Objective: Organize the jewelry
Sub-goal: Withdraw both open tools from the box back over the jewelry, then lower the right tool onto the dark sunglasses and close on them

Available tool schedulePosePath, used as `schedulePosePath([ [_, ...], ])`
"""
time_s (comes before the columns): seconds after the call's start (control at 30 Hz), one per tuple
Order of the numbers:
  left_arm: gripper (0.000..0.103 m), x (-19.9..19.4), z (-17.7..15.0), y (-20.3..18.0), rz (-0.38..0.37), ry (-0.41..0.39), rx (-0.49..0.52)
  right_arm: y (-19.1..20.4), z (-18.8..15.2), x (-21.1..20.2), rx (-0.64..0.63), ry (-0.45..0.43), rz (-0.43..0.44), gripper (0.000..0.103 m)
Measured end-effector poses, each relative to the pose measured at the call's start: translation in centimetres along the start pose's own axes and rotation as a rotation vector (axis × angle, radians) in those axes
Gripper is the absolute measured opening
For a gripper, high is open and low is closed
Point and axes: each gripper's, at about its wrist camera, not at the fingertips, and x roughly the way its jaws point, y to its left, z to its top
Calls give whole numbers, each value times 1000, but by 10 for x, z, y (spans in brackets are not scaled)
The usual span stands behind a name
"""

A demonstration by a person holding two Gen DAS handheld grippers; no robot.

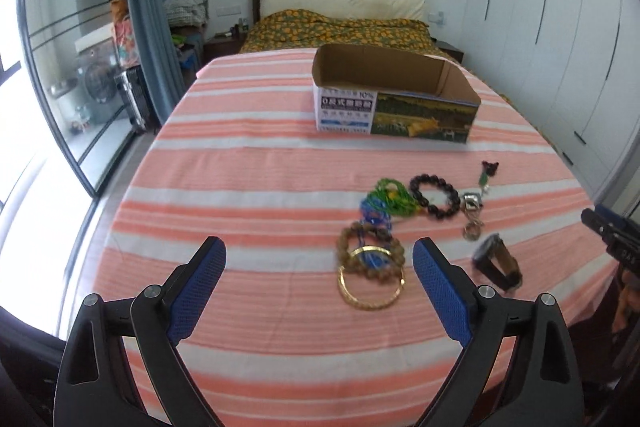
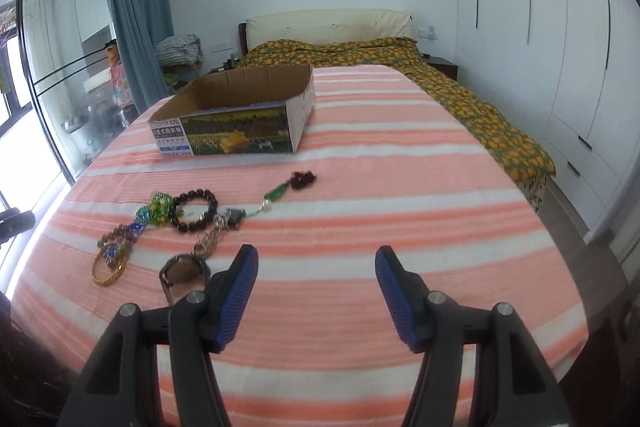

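Two claws hang over the near edge of the striped bed (image 1: 240, 163). The left claw (image 1: 319, 269) gapes wide with nothing between its blue pads; the right claw (image 2: 316, 283) stands about half spread, also bare. From left to right the jewelry lies in a loose cluster near that edge: a gold bangle (image 1: 370, 287) under a tan bead bracelet (image 1: 360, 247), green and blue beads (image 1: 384, 199), a dark bead bracelet (image 1: 434, 197), a keyring (image 1: 472, 215), a watch (image 1: 496, 261). The open cardboard box (image 1: 394, 115) sits farther back, mid-bed.
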Motion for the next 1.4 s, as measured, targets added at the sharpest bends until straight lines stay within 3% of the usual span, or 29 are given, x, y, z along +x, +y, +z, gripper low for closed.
schedulePosePath([
  [0.23, 95, -4, -31, -1, -8, 19, -64, 8, -20, -12, -23, -15, 30, 62],
  [0.5, 95, 2, -52, 0, 13, 43, -91, 29, -33, -7, -69, 32, 116, 62],
  [1.13, 95, 28, -58, -7, -11, 141, -99, 36, -43, -2, -83, 77, 159, 62],
  [1.4, 95, 32, -50, 0, -3, 136, -117, 47, -42, 5, -105, 92, 206, 62],
])
